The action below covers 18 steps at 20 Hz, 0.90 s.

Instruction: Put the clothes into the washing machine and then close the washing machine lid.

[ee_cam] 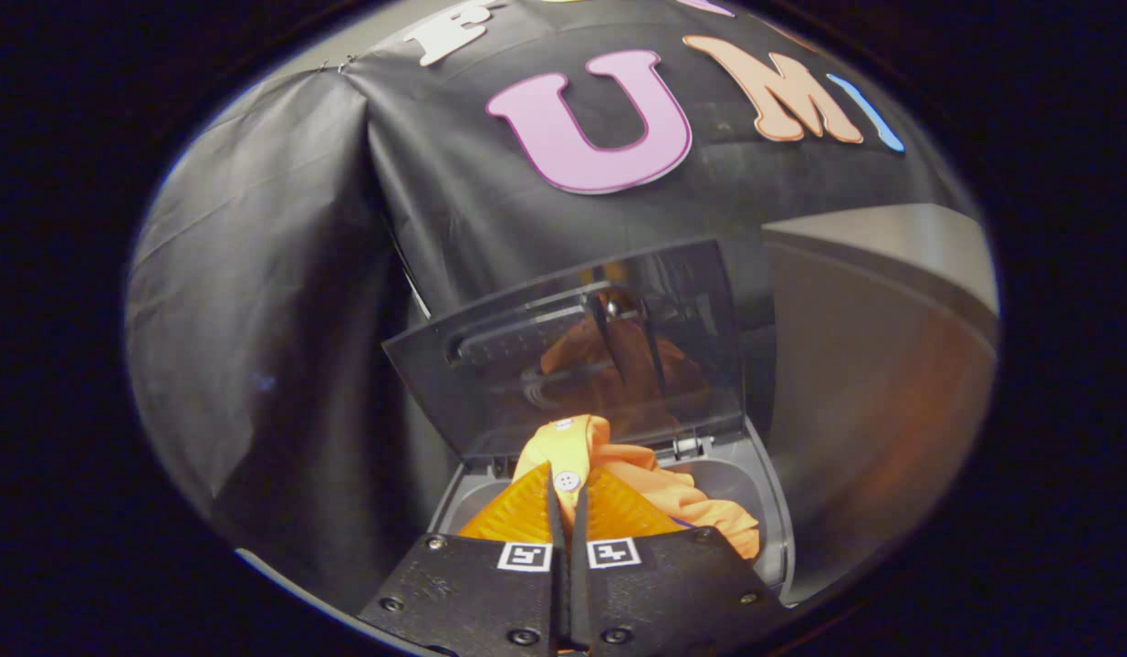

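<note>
Above one open washing machine (pixel 773 511), tongs (pixel 568 488) pinch one orange garment (pixel 673 497).

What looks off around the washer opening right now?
Nothing is damaged or spilled. The gripper has its jaws shut on the orange garment, which bunches above the washing machine opening, not yet dropped in. The lid stands raised behind it, mirroring the cloth.

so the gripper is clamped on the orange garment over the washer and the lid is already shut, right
Not quite: the lid is up, standing open behind the tub. The rest holds. The gripper view shows the gripper pinching the orange garment over the washing machine opening.
</note>
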{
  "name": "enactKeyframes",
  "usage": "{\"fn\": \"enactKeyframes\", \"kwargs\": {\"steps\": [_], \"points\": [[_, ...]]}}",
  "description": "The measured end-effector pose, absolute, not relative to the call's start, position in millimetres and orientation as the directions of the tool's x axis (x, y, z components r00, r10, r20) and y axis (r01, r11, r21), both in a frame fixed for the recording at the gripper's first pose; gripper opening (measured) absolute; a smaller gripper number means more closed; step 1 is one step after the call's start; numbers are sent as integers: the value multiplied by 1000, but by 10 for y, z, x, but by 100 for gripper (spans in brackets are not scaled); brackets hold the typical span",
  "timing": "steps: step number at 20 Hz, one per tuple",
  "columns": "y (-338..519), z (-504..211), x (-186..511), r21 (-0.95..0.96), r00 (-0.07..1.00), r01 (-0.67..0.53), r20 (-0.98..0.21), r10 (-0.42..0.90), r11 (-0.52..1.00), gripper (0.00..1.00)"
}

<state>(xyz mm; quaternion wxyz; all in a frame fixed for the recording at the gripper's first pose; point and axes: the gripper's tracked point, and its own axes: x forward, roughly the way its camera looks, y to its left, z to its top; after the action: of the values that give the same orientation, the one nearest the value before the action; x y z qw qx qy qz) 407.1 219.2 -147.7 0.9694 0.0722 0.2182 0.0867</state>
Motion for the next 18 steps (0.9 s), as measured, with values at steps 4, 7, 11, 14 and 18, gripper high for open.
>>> {"fn": "enactKeyframes", "kwargs": {"steps": [4, 7, 11, 14, 18], "points": [[2244, -1857, 4097, 171, 867, -142, -453, 206, 975, 0], [2277, -2068, 4102, 148, 852, -143, -485, 198, 979, 0], [2301, -2236, 4068, 132, 833, -144, -519, 192, 981, 1], [2299, -2348, 4105, 126, 820, -136, -542, 183, 983, 1], [2301, -2546, 4092, 119, 787, -120, -594, 167, 986, 1]]}}
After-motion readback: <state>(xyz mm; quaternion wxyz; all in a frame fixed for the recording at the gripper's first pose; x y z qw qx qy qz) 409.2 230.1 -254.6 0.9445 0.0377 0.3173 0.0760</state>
